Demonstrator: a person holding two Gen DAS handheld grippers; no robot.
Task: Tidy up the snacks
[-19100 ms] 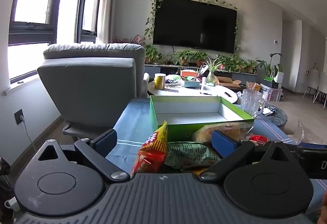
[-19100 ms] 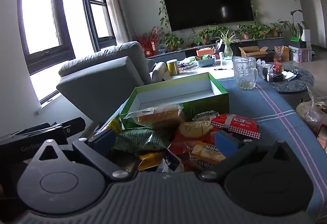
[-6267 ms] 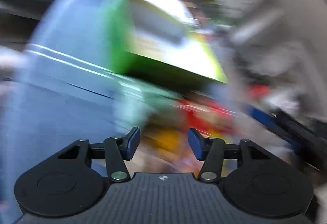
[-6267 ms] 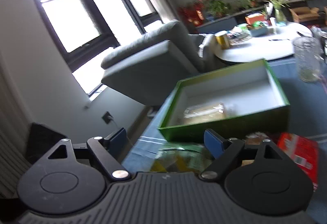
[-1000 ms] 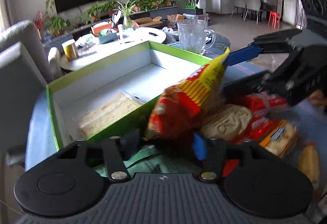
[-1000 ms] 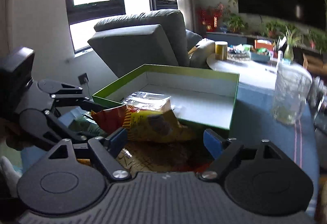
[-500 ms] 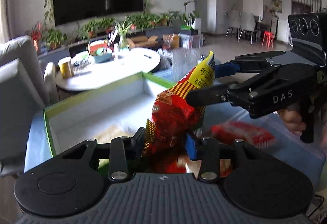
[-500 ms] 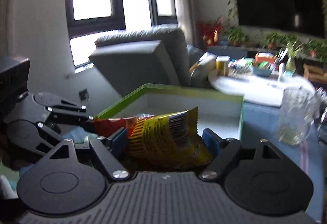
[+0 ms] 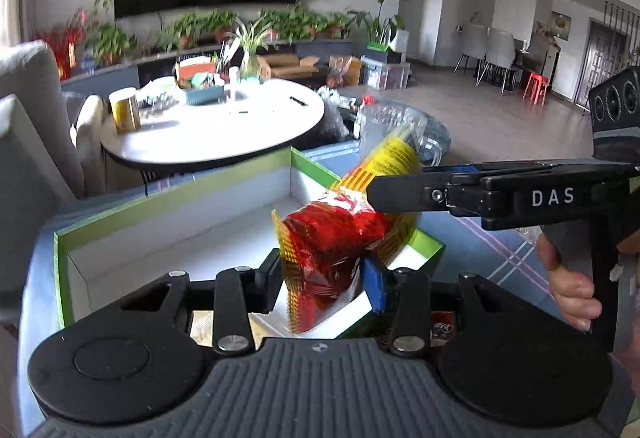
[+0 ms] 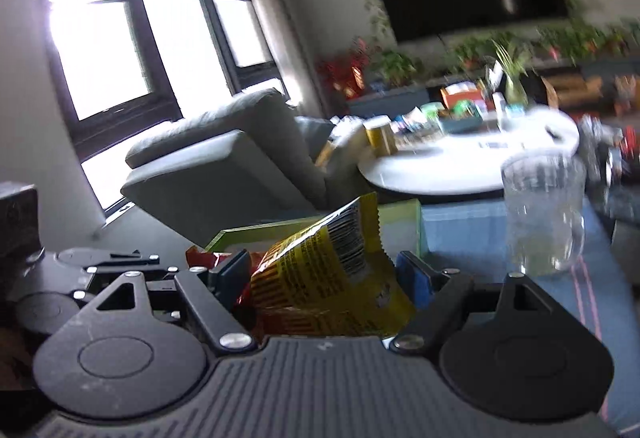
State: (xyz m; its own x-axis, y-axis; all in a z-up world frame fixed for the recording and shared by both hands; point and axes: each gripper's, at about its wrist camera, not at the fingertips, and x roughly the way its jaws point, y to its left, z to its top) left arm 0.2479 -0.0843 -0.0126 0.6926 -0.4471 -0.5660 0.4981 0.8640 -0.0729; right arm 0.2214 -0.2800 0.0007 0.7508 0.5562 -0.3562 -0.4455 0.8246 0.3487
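Lifted over green box (image 9: 176, 194), chip bag (image 9: 336, 242) in left gripper (image 9: 324, 278).

My left tongs (image 9: 322, 270) pinch the red end of a crinkled red-and-yellow snack bag (image 9: 340, 234), tilted up toward the frame's right over the green box (image 9: 56, 250); its yellow barcode end sits between my right tongs (image 10: 324, 274).
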